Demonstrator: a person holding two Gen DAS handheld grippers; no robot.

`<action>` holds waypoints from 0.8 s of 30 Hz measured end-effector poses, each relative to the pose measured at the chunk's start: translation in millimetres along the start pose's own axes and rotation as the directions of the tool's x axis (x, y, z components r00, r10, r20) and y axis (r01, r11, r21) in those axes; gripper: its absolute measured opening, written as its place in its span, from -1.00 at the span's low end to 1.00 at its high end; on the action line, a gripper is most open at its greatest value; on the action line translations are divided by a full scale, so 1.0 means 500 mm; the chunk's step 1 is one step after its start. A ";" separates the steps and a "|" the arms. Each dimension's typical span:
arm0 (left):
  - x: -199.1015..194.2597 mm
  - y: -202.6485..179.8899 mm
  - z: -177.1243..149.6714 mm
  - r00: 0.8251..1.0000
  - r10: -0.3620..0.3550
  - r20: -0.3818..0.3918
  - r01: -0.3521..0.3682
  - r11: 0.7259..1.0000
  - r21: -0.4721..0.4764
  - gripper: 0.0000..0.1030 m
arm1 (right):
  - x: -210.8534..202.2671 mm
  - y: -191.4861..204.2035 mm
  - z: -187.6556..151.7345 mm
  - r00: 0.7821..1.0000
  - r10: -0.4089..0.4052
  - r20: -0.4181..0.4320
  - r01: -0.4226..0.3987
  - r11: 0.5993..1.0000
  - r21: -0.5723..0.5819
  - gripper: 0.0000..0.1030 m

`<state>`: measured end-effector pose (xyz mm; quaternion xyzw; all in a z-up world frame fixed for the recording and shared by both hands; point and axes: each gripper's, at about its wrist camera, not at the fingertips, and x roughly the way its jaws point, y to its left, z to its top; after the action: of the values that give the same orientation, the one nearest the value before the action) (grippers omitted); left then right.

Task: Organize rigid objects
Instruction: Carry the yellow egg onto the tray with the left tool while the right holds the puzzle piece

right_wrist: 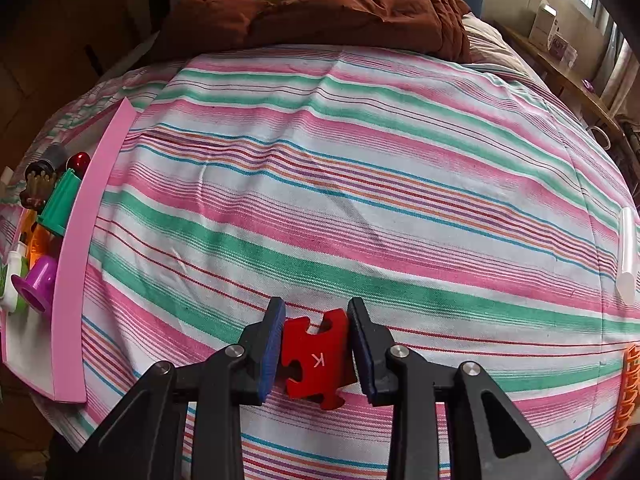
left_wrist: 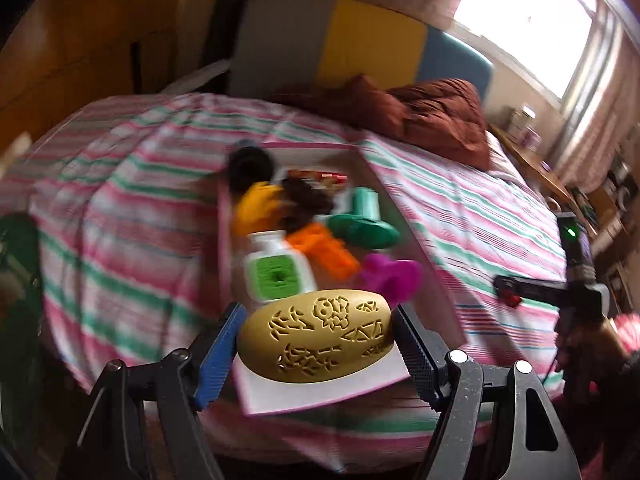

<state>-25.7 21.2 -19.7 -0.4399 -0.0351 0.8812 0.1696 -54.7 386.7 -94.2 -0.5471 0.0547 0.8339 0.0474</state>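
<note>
The gold oval case (left_wrist: 316,338), embossed with cut-out patterns, sits clamped across its long axis between the pads of the left gripper (left_wrist: 318,344), whose jaws stand fairly wide around it. It hangs over the near end of the pink-rimmed tray (left_wrist: 312,394), the reference for all positions below.

Inside the tray, beyond the case, lie a white bottle with a green label (left_wrist: 276,270), a purple cup (left_wrist: 392,276), an orange piece (left_wrist: 324,252) and a green cone-shaped toy (left_wrist: 362,222). The near strip of tray floor appears free.

Procedure, as judged: lower the case onto that free strip, long side flat, clear of the bottle, and release only once it rests.

Well to the right of the tray, on the striped bedsheet (right_wrist: 360,184), the right gripper (right_wrist: 316,350) is closed onto a red puzzle piece marked K (right_wrist: 316,360), both pads on its sides. Lift it straight before carrying it to the tray, since the grip spans notched edges and may slip.
</note>
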 end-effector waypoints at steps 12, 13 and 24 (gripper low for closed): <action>0.045 -0.009 -0.018 0.999 -0.026 -0.042 0.026 1.000 0.000 0.46 | -0.004 0.019 -0.006 0.999 -0.046 0.021 0.047 0.997 -0.057 -0.36; 0.051 -0.017 -0.015 0.999 -0.027 -0.039 0.028 1.000 0.009 0.46 | -0.005 0.019 -0.007 0.999 -0.047 0.022 0.049 0.997 -0.058 -0.36; 0.114 -0.025 -0.033 0.995 -0.003 -0.099 0.004 1.000 0.012 0.41 | -0.008 0.021 -0.005 0.998 -0.053 0.022 0.054 0.996 -0.064 -0.37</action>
<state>-41.0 50.4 -70.6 -0.4820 -0.0220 0.8581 0.1755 -52.0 375.6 -91.0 -0.5410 0.0126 0.8393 0.0526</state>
